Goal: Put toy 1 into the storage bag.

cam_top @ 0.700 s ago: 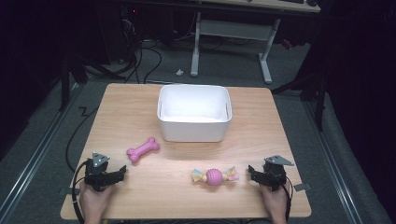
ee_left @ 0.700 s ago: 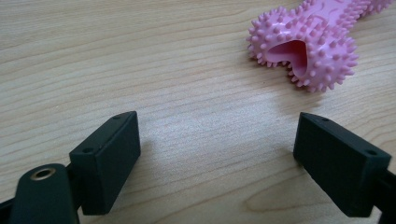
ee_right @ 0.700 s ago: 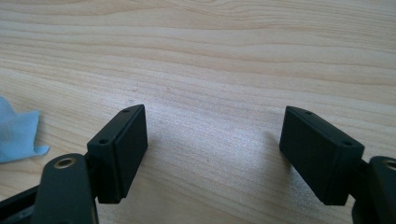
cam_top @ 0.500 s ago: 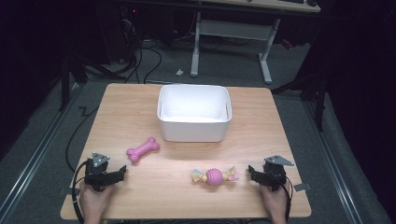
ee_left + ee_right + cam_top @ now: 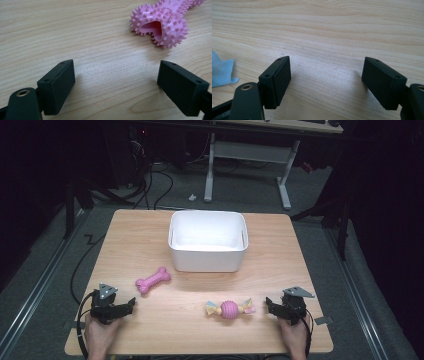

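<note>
A pink spiky bone toy point(image 5: 153, 279) lies left of centre on the wooden table point(image 5: 295, 255); its near end point(image 5: 162, 23) fills the upper right of the left gripper view. A pink ball toy with pastel cloth ends point(image 5: 229, 308) rests near the front, and a blue scrap of its cloth point(image 5: 222, 72) shows at the left of the right gripper view. My left gripper point(image 5: 129, 304) sits at the front left, open, with bare wood between its jaws point(image 5: 116, 82). My right gripper point(image 5: 270, 304) sits at the front right, open and holding nothing point(image 5: 325, 80).
A white rectangular bin point(image 5: 208, 240) stands at the middle back of the table, with nothing visible inside. Beyond the table are a dark floor with cables point(image 5: 150, 175) and a white desk frame point(image 5: 247, 152).
</note>
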The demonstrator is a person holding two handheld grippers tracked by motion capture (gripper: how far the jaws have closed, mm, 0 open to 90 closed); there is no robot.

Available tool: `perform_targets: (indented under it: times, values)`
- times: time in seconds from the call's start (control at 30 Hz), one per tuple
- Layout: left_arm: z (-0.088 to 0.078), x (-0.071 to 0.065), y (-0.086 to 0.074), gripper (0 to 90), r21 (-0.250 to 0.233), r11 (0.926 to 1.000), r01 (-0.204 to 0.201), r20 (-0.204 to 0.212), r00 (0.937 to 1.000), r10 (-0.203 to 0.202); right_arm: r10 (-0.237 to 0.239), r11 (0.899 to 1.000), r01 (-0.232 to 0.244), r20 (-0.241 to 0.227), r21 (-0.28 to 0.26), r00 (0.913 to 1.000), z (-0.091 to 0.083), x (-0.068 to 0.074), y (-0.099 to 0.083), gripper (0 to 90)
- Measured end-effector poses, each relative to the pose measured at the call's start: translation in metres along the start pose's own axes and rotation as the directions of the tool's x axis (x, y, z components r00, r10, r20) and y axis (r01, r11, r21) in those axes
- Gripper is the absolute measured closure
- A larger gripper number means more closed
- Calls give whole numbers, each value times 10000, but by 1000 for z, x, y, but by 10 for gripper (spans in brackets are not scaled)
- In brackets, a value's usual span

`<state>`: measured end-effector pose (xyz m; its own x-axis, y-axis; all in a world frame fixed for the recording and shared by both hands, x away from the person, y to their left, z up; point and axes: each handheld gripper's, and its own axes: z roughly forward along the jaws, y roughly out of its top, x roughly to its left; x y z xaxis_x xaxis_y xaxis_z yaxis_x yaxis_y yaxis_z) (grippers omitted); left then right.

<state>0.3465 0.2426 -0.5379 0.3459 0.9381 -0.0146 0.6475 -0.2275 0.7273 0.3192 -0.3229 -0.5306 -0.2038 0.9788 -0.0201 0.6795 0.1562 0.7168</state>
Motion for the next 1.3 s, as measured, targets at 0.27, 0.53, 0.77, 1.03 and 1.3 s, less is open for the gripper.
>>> perform_targets:
  times: [0.27, 0.53, 0.77, 1.03, 1.3]
  values:
    - [0, 0, 0, 157, -22, 10000, -64, 69, 10000, 64, -2, 10000, 2, -9, 2, 10000, 0, 0, 0, 236]
    - [-2, -2, 0, 164, -31, 9999, -140, 3, 9999, 140, -61, 10000, 61, -63, -7, 10000, 0, 0, 0, 236]
    - [-7, -2, 2, 163, -185, 9998, -125, 122, 9998, 127, -74, 10000, 73, -62, -15, 10000, 0, 0, 0, 236]
    - [-19, -8, 10, 163, -597, 9979, -255, 122, 9996, 263, -55, 10000, 55, -60, -4, 10000, 0, 1, 0, 236]
    - [-24, -12, 21, 163, -791, 9959, -436, 418, 9980, 470, -74, 10000, 74, -59, -1, 10000, 0, 0, 0, 236]
